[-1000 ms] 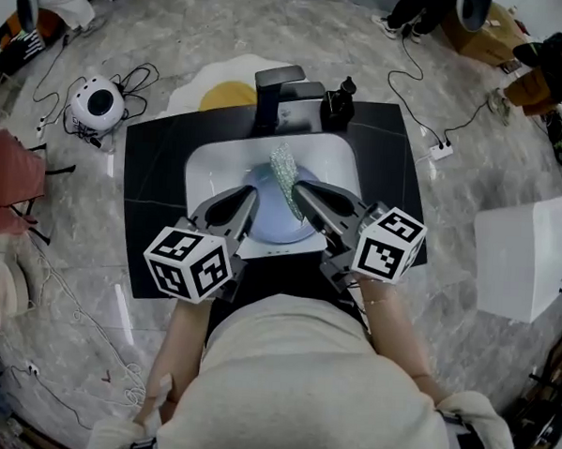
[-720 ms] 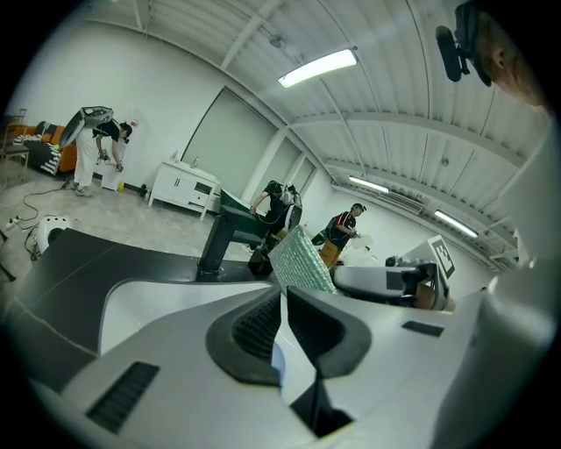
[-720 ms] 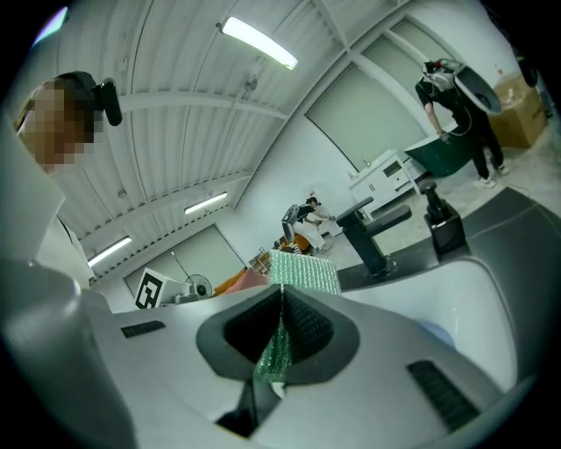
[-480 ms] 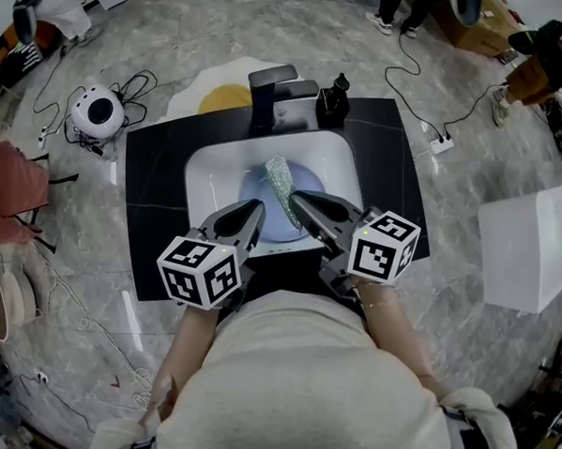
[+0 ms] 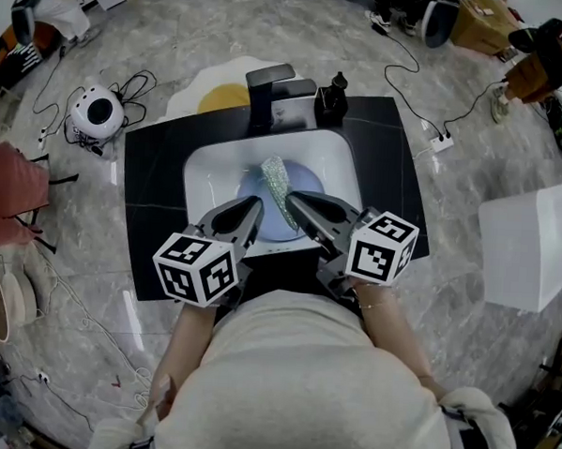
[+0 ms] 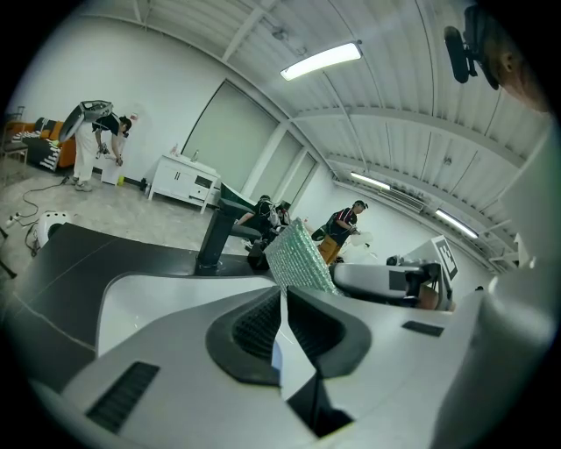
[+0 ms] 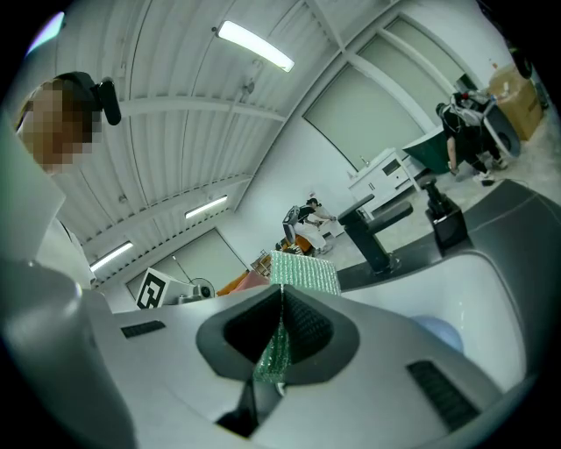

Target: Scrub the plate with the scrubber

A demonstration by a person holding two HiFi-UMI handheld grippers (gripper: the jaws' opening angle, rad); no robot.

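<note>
Two grippers reach over a white sink [image 5: 201, 164] set in a black tabletop [image 5: 151, 189]. The left gripper [image 5: 255, 204] has its fingers [image 6: 250, 320] pressed close on a thin pale-blue edge, the near left rim of the plate [image 5: 308, 184]. The plate sits in the sink basin, partly hidden behind both grippers in the head view.

The right gripper [image 5: 291, 198] has its fingers [image 7: 307, 326] pinching the lower end of the scrubber [image 5: 278, 180], a green, glittery mesh pad. The pad stands up out of the fingers and leans away from the person, over the middle of the plate. Whether its far end touches the plate cannot be told. In the left gripper view the scrubber rises just beyond the left fingers, with the right gripper alongside on its right.

The two sets of fingertips lie near each other, with the scrubber between them and slightly ahead.

At the far rim of the sink stands a dark tap [image 5: 269, 85], with a small dark bottle [image 5: 336, 98] just beside it on the right. The tabletop stands on a grey marble floor [image 5: 458, 78].
</note>
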